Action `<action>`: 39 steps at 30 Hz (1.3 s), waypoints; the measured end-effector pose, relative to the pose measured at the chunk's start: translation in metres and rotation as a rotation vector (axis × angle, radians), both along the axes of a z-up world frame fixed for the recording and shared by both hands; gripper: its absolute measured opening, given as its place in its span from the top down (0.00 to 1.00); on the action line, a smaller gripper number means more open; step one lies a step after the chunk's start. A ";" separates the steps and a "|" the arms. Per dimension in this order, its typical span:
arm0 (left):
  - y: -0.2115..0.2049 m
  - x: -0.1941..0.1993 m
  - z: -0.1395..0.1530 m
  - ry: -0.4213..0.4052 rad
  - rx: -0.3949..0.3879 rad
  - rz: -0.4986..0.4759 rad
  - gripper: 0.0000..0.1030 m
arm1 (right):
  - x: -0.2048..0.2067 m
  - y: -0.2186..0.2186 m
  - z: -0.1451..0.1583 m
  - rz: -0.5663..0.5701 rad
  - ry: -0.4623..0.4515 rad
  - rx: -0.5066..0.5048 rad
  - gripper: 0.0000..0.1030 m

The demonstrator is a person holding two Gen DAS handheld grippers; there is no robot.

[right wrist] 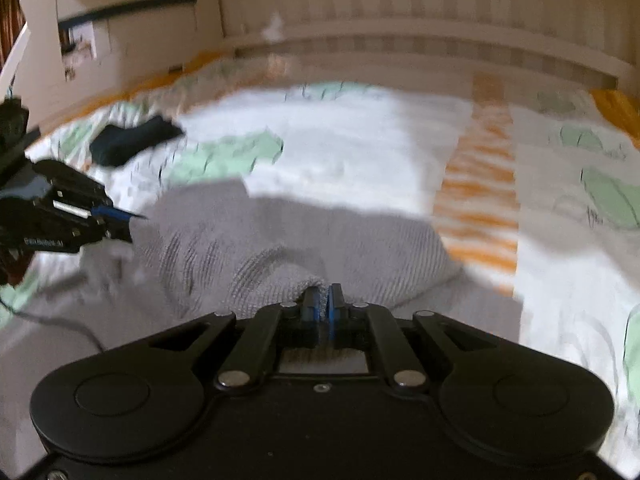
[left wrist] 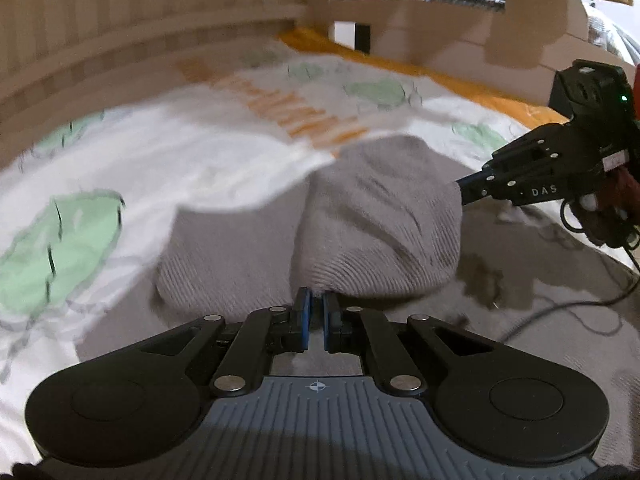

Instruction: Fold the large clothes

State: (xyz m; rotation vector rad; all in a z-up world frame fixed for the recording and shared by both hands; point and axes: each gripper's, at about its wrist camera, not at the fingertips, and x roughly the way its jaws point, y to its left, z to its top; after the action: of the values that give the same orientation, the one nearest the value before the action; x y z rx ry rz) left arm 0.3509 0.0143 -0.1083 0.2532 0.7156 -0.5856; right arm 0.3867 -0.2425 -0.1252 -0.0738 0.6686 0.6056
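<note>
A large grey ribbed garment (left wrist: 372, 216) lies on a bed and is lifted into a hanging fold between my two grippers. My left gripper (left wrist: 316, 300) is shut on the garment's near edge. My right gripper (right wrist: 323, 298) is shut on another part of its edge (right wrist: 280, 256). In the left wrist view the right gripper (left wrist: 464, 188) holds the cloth at the right. In the right wrist view the left gripper (right wrist: 132, 216) holds it at the left. More of the grey garment (left wrist: 520, 320) lies flat beneath.
The bed has a white sheet (left wrist: 132, 168) with green leaf prints and an orange stripe (right wrist: 476, 200). A dark folded item (right wrist: 132, 140) lies at the far left of the bed. A slatted headboard (right wrist: 400, 8) and beige shelves (left wrist: 420, 16) stand behind. A cable (left wrist: 560, 308) trails across the garment.
</note>
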 end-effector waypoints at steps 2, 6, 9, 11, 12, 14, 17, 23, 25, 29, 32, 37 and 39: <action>0.004 -0.001 -0.004 0.044 -0.019 0.027 0.93 | -0.008 -0.001 -0.004 -0.006 0.025 -0.008 0.89; 0.014 -0.006 -0.005 0.137 -0.072 0.095 0.93 | -0.021 -0.005 -0.005 -0.032 0.068 0.002 0.88; 0.027 -0.007 0.000 0.214 -0.199 0.192 0.70 | -0.027 -0.010 0.001 -0.091 0.090 0.038 0.79; 0.036 -0.007 0.002 0.273 -0.328 0.268 0.40 | -0.029 -0.013 0.005 -0.137 0.110 0.100 0.71; 0.039 -0.007 0.002 0.301 -0.397 0.299 0.33 | -0.030 -0.016 0.007 -0.162 0.124 0.147 0.56; 0.041 -0.005 0.001 0.334 -0.490 0.353 0.33 | -0.030 -0.018 0.009 -0.194 0.145 0.227 0.44; 0.033 -0.002 0.002 0.308 -0.484 0.405 0.32 | -0.032 -0.017 0.007 -0.218 0.168 0.318 0.44; 0.015 0.000 -0.002 0.283 -0.451 0.417 0.32 | -0.029 -0.011 -0.010 -0.257 0.235 0.438 0.44; 0.012 0.000 -0.003 0.292 -0.461 0.424 0.32 | -0.026 -0.011 -0.017 -0.272 0.263 0.481 0.44; 0.009 0.002 -0.008 0.306 -0.472 0.431 0.32 | -0.020 -0.006 -0.027 -0.286 0.293 0.532 0.44; 0.007 0.006 -0.012 0.322 -0.488 0.438 0.32 | -0.018 -0.001 -0.031 -0.276 0.326 0.561 0.72; 0.012 0.010 -0.017 0.335 -0.537 0.465 0.32 | -0.034 -0.003 -0.011 -0.245 0.338 0.629 0.88; 0.016 0.012 -0.022 0.341 -0.562 0.499 0.32 | -0.038 -0.011 -0.012 -0.256 0.377 0.688 0.88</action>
State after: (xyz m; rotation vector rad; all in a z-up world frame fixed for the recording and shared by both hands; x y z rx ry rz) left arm 0.3625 0.0298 -0.1298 -0.5478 0.8721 -0.3296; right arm 0.3483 -0.2538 -0.1373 0.7723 0.7840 0.5776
